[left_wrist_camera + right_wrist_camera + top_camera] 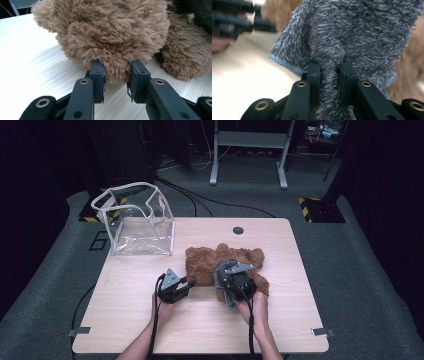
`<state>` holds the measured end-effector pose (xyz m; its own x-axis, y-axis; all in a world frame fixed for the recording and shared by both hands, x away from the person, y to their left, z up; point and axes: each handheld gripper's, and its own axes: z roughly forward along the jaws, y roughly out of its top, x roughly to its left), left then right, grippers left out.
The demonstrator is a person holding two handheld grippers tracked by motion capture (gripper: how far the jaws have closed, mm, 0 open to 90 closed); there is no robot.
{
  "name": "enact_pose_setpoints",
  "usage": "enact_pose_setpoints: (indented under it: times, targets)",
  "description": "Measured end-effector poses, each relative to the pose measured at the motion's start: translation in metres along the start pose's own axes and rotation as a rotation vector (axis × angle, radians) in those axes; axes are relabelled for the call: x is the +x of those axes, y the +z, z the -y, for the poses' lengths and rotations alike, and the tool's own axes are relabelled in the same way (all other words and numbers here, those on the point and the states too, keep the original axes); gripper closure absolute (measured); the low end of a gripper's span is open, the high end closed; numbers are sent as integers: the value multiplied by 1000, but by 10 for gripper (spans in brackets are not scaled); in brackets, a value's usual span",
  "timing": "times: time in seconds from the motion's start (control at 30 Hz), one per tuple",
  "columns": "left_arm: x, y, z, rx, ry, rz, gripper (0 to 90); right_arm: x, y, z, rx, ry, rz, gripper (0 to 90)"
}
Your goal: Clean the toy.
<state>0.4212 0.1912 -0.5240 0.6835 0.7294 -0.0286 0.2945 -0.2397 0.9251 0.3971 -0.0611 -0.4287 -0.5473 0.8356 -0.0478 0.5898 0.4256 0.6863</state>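
Left gripper view: my left tool (116, 75) pinches the fluffy brown plush bear (107, 32), pinning it to the bench (30, 55). My right tool (329, 75) pinches the shaggy grey fleece garment (352, 32); I should draw it evenly over the bear without tugging.

The bench (130, 290) is a light wood-grain top with rounded corners and a dark round cable hole (238, 230) near its far edge. At its far left corner stands a clear plastic bag (137, 220) with white trim, mouth open upward. A brown plush bear (220, 262) lies near the middle, well apart from the bag.
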Motion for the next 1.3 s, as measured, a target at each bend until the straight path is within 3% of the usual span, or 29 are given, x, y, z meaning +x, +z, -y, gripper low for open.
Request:
enact_pose_setpoints:
  times: [0.13, 0.23, 0.47, 0.67, 0.83, 0.97, 1.07, 1.17, 1.3]
  targets:
    - [0, 0, 0, 1, -2, 1, 687, 0, 15, -12, 12, -4, 19, 738]
    - [0, 0, 0, 0, -2, 1, 687, 1, 23, -12, 32, -5, 7, 739]
    - [0, 0, 0, 1, 1, 1, 688, 12, 26, 22, 85, -25, -6, 744]
    - [0, -1, 0, 6, 1, 6, 688, 7, 18, 38, 135, -24, 0, 741]
    - [0, -1, 0, 6, 1, 5, 687, 1, 1, 26, 75, -18, 12, 739]
    - [0, 0, 0, 3, 0, 5, 687, 9, -4, 5, 11, -27, 17, 736]
    - [0, -1, 0, 8, 1, 8, 687, 17, 4, -8, -24, -39, -18, 734]
    - [1, -1, 0, 7, -1, 8, 687, 22, 22, -15, 0, -47, -17, 733]
    - [0, -1, 0, 6, 0, 5, 687, 22, 35, -9, 21, -36, -22, 734]
